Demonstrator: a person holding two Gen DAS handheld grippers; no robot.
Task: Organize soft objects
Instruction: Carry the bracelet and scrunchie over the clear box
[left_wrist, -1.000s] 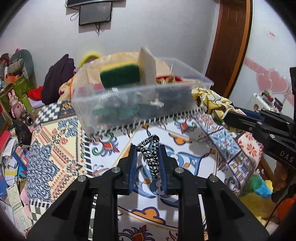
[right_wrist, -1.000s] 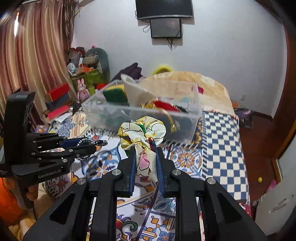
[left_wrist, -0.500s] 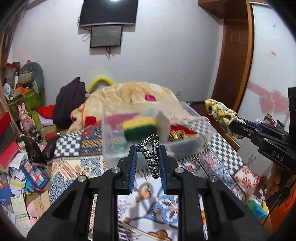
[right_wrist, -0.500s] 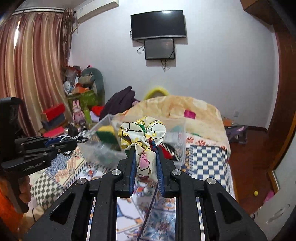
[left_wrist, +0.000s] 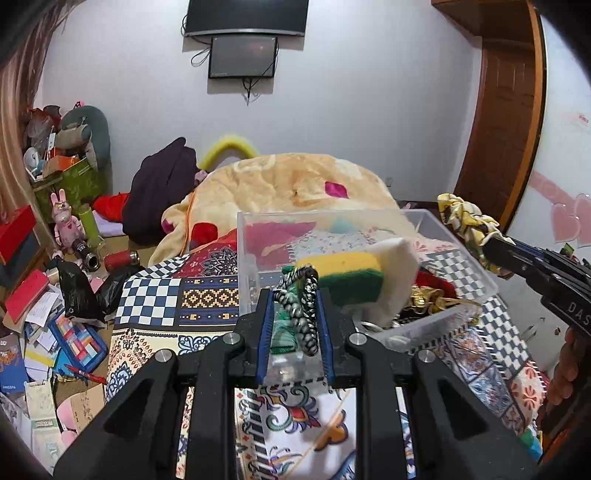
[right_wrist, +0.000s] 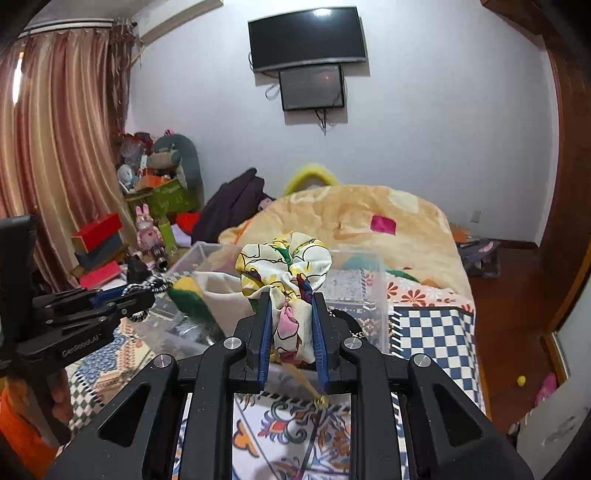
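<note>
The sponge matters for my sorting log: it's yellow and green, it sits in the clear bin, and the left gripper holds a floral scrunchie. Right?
One slip: the left gripper holds a black-and-white braided hair tie, as the left wrist view shows. The floral scrunchie is in the right gripper. The yellow and green sponge does sit in the clear bin.

Clear plastic storage bin (left_wrist: 458, 302) on patterned patchwork bedspread (left_wrist: 155, 302), yellow-and-green scouring sponge (left_wrist: 351, 275) inside; peach fleece blanket (left_wrist: 288, 184) behind; cluttered floor to left
</note>
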